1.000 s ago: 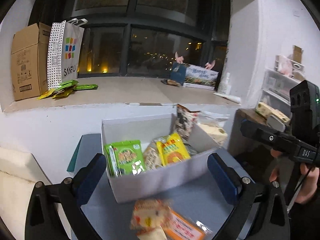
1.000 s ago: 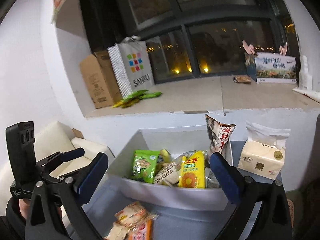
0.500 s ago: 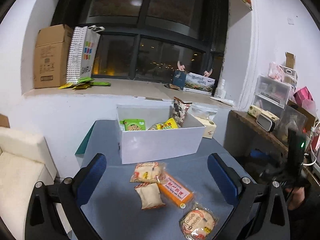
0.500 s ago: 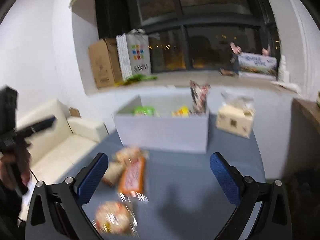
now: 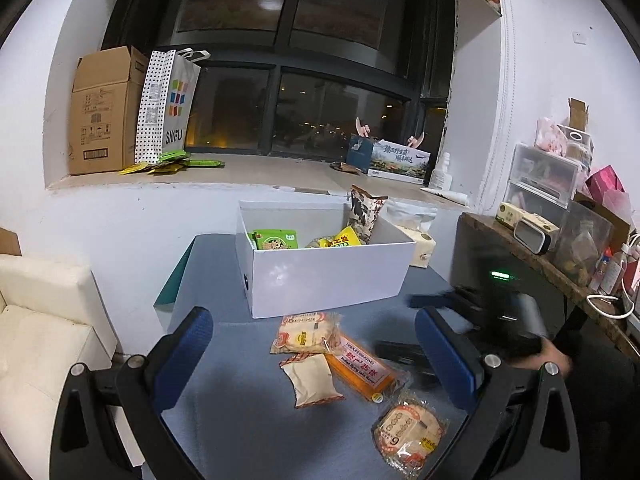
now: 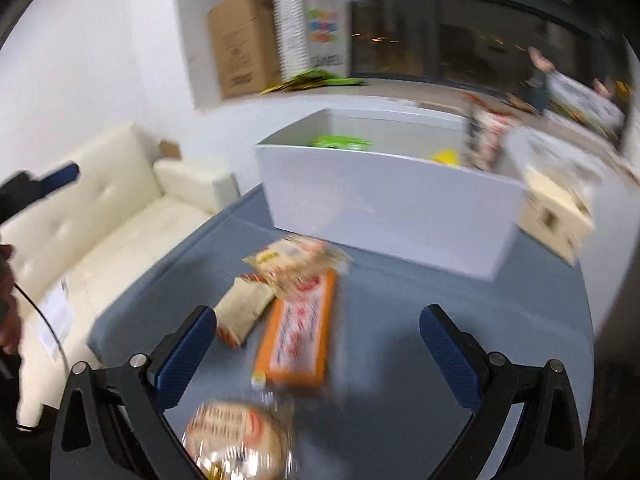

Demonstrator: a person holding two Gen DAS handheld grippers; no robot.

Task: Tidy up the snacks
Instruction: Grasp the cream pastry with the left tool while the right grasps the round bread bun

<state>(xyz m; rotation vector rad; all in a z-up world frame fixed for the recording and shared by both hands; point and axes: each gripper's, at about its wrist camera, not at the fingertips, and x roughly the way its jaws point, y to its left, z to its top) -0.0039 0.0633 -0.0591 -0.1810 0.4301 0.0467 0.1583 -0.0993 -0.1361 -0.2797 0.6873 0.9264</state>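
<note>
White box [image 5: 328, 280] at the table's [image 5: 240, 400] far edge already holds some snacks; four packets [image 5: 360, 368] lie loose just in front, awaiting pickup. Left gripper [image 5: 316, 352] and right gripper [image 6: 318, 354] both spread wide, empty, hovering over them.

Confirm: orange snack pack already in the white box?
No, the orange snack pack lies on the blue table in front of the white box.

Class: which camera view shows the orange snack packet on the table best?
The left wrist view: the orange snack packet lies sharp, its label print visible. The right wrist view shows it closer and larger, but motion blur smears the label.
</note>
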